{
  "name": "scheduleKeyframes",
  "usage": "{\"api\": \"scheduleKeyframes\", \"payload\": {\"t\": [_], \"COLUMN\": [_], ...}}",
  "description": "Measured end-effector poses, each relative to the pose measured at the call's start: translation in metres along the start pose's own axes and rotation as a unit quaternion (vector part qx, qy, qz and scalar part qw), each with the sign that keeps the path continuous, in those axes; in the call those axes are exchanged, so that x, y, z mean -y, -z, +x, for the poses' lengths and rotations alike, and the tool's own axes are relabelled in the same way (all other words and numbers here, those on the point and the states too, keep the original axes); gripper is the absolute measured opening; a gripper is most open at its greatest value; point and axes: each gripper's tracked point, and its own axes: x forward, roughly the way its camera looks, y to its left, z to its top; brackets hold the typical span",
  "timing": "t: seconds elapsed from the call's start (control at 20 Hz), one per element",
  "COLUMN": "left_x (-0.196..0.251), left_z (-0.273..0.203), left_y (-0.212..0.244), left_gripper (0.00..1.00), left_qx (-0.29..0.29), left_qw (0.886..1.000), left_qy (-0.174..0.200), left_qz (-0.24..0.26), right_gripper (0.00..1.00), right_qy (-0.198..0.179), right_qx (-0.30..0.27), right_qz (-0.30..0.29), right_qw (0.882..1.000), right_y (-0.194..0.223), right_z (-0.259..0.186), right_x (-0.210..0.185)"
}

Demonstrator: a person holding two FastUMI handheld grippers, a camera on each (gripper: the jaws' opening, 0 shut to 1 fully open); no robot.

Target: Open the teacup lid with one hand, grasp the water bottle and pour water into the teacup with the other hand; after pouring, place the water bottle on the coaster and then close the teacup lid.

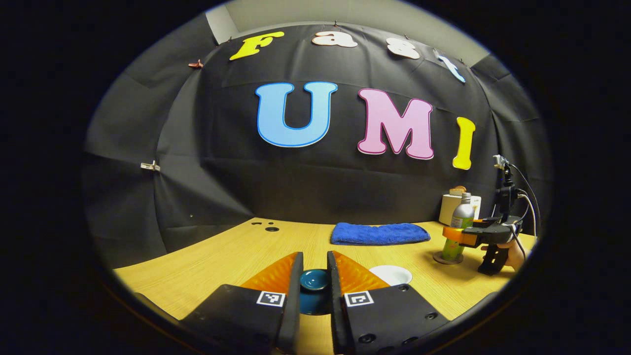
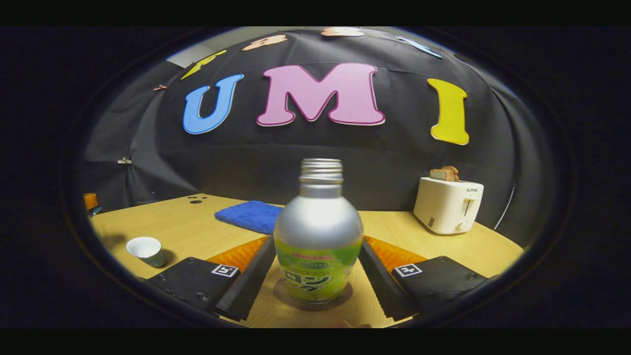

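While left tongs point(image 1: 314, 276) pinch lid point(image 1: 314, 279), bottle point(image 2: 318, 231) rests on coaster point(image 2: 313, 300).

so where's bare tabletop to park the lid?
Bare wood runs left of the blue towel toward the holes, and between the towel and white cup. Crowded on the right: bottle on its coaster, toaster, right tool.

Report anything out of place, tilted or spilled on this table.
Nothing stands out. The water bottle stands upright on its coaster, the teacup is upright, the blue towel lies flat, and no water shows on the table.
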Motion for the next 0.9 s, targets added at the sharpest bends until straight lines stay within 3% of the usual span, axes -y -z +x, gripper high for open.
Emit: {"api": "scheduleKeyframes", "payload": {"t": [0.25,0.45,0.65,0.9], "left_x": [0.007,0.009,0.015,0.028], "left_z": [-0.002,-0.003,-0.005,-0.007], "left_y": [-0.004,-0.006,-0.007,-0.010], "left_gripper": [0.29,0.29,0.29,0.29], "left_qx": [0.005,0.007,0.007,0.010], "left_qw": [1.000,1.000,1.000,1.000], "left_qy": [0.007,0.010,0.015,0.027], "left_qz": [0.001,0.000,-0.002,-0.004], "right_gripper": [0.98,0.98,0.98,0.98], "right_qy": [0.016,0.006,0.029,0.015], "right_qx": [-0.001,-0.015,-0.007,-0.012], "right_qz": [0.004,-0.001,-0.014,0.017], "right_qw": [1.000,1.000,0.999,1.000], "right_y": [0.001,0.008,0.002,0.008], "right_z": [-0.007,-0.019,-0.036,-0.057], "right_x": [0.004,-0.007,0.006,0.007]}}
